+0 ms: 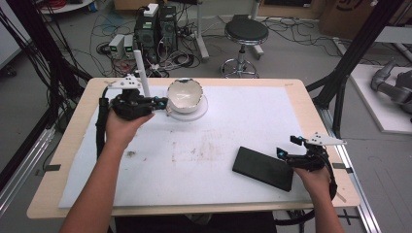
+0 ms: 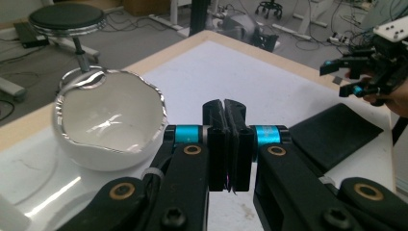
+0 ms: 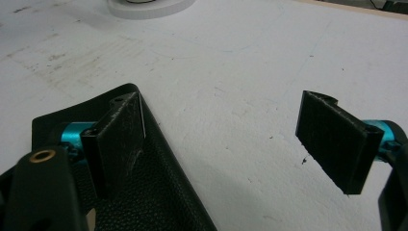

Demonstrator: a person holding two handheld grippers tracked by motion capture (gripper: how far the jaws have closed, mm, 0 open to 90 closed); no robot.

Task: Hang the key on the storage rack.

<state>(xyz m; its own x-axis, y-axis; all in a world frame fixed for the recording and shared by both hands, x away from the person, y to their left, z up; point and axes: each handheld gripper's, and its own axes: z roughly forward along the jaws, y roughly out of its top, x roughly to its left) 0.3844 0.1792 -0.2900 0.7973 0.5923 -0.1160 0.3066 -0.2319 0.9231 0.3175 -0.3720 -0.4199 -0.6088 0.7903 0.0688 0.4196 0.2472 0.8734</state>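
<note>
Partly cropped black pad

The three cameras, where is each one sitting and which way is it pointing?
High view: above the person's side, looking forward and down on the table; both forearms show.
Left gripper view: on the left gripper, jaws closed, facing the white bowl and the stool.
Right gripper view: on the right gripper, jaws apart, over the black pad.
Shared: bowl and pad appear from above too.
</note>
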